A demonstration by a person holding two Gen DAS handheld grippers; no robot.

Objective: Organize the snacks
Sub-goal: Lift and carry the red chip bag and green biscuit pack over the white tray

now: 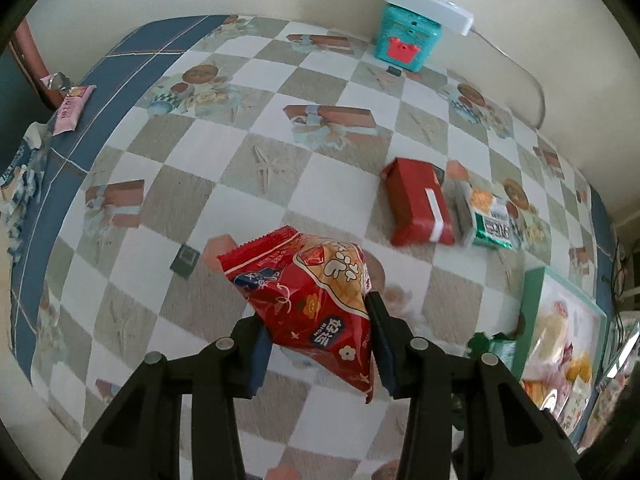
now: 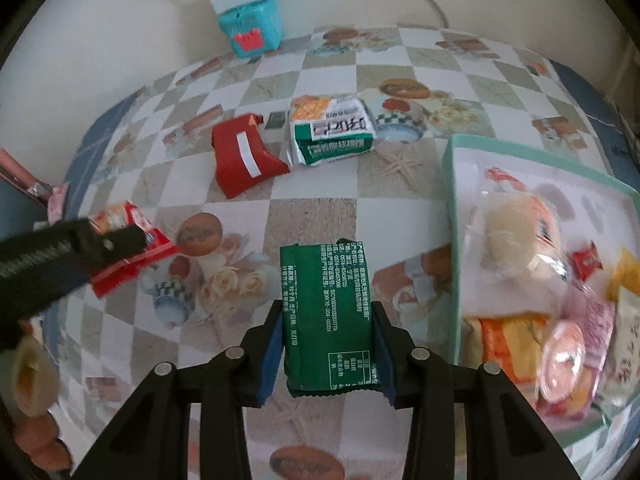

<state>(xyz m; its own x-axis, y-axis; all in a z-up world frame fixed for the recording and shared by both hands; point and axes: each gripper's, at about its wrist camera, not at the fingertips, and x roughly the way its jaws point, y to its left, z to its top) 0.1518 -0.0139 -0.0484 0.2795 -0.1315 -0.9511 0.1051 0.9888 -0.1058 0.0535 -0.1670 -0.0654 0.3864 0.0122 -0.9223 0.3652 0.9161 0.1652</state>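
The left gripper (image 1: 320, 336) is closed on a red snack bag (image 1: 316, 296) and holds it above the checkered tablecloth (image 1: 248, 184). The right gripper (image 2: 328, 344) clamps a dark green packet (image 2: 328, 316) between its blue pads (image 2: 269, 356), just left of the box with a mint rim (image 2: 451, 216), which is full of snacks. A red packet (image 2: 244, 160) and a green-white packet (image 2: 332, 132) lie side by side farther on the table, near a teal tin (image 2: 252, 28).

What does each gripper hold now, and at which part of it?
The left gripper holds the red snack bag by its lower end. The right gripper holds the green packet by its two long sides, near its lower end.
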